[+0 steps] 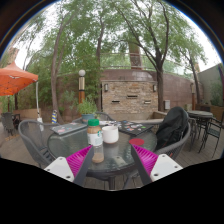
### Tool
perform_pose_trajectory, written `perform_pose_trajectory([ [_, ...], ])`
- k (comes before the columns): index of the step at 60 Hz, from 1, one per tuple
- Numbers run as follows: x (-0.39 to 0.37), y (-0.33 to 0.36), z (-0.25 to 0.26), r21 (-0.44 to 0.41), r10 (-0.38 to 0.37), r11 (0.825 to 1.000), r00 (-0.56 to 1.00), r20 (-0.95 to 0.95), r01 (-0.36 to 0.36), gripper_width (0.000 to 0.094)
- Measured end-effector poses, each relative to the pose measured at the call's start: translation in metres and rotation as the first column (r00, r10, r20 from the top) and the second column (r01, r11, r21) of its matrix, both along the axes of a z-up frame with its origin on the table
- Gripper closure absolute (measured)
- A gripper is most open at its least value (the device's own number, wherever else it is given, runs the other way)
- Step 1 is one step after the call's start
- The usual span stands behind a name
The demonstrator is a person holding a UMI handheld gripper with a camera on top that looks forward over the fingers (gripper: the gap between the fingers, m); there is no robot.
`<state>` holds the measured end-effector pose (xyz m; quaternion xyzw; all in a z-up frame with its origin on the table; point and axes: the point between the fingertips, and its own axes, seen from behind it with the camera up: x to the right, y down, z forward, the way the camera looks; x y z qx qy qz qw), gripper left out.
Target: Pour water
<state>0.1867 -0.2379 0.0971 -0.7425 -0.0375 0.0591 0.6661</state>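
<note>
A small bottle [96, 140] with a green cap, a white label and amber liquid stands on a round glass table [112, 158]. A white cup [110, 134] stands just to its right, almost touching it. My gripper [112, 160] is open and holds nothing. Its magenta pads [78, 160] flank the table's near part. Both the bottle and the cup stand ahead of the fingertips, the bottle nearer the left finger.
Metal patio chairs ring the table, and a black bag [172, 127] rests on the chair at the right. Beyond stand a stone outdoor fireplace [129, 95], trees, an orange umbrella [14, 78] at the left and another table [203, 117] at the far right.
</note>
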Motion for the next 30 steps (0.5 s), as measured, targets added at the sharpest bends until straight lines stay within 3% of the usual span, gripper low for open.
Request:
perform_pose_trajectory([
  [11,-0.068,0.069,-0.001,0.019,0.040,0.999,0.999,-0.016,-0.039,0.0108],
  [25,-0.096,0.121,-0.001,0.026,-0.095,0.995,0.994,0.049,0.094,0.0123],
  [28,-0.096,0.123,-0.005,0.015,-0.122,0.993,0.991,0.050,0.121,0.0209],
  [30,-0.093,0.137,-0.012,-0.003,-0.142,0.990,0.989,0.051,0.142,0.0433],
])
